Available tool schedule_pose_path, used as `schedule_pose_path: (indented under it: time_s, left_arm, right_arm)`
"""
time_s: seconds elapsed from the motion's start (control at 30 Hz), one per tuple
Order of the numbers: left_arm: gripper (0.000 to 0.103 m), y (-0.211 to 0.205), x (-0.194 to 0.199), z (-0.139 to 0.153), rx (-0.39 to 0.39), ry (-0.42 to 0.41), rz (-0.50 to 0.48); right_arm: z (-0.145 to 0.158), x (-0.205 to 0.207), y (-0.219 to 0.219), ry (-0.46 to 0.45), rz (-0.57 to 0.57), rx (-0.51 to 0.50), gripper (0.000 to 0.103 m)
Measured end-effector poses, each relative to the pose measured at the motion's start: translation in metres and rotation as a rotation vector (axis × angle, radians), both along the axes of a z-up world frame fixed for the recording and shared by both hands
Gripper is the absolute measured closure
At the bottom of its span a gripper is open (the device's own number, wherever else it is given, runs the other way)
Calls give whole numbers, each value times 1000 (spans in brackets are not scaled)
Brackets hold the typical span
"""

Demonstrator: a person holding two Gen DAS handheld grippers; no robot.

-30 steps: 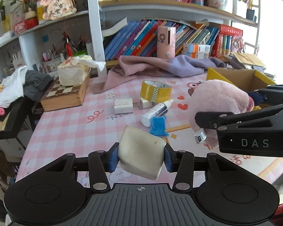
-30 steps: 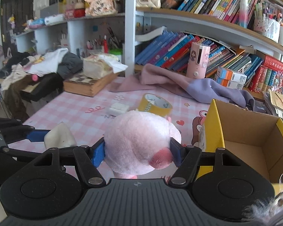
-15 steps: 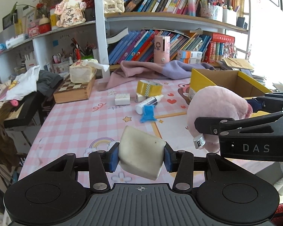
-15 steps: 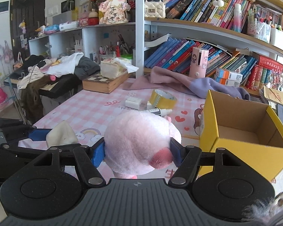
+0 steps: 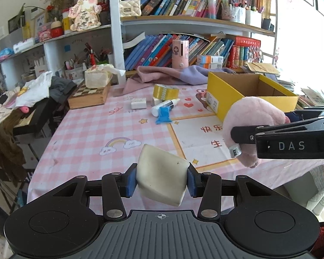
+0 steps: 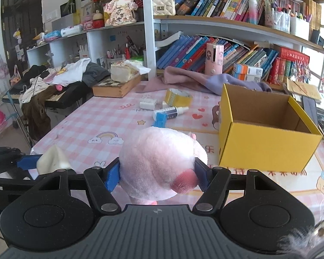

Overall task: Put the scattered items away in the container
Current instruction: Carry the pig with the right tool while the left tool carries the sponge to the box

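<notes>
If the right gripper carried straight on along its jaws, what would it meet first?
Probably the pink checked tablecloth left of the yellow box, perhaps near the blue clip; depth is unclear behind the pink plush toy it holds.

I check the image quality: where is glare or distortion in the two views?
Left wrist view: window glare whitens the right edge beyond the yellow box; shelves bow from the fisheye. Right wrist view: sharp mostly, pink plush close and soft, blurred fluff at the lower right corner.

Looks like a lived-in home study or bedroom: crowded bookshelves [image 6: 226, 49] along the wall, a pink checked tablecloth [image 5: 92, 133] with cartoon rainbows, clothes heaped on a keyboard stand [image 6: 54, 75], a chessboard box [image 5: 88, 96], and a pearl-handled purse [image 6: 163, 5].
</notes>
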State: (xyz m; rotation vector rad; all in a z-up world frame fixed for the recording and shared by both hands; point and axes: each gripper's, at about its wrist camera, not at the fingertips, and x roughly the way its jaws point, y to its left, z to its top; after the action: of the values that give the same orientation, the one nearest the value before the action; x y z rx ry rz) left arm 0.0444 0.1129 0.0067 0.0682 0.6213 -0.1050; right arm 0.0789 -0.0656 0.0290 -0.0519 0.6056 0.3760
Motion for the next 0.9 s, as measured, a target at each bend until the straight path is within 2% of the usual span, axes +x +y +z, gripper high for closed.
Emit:
schedule_pose_path:
  time_s: [0.23,0.9]
  left_arm:
    - [60,-4,-10,2,-30,-19,-9]
    - [60,-51,-15,-5,-54,9,-253]
  right_arm:
    - [-1,-16,-12,26,-29,-9,37]
    - [-7,-60,-63,74,-247,-24,37]
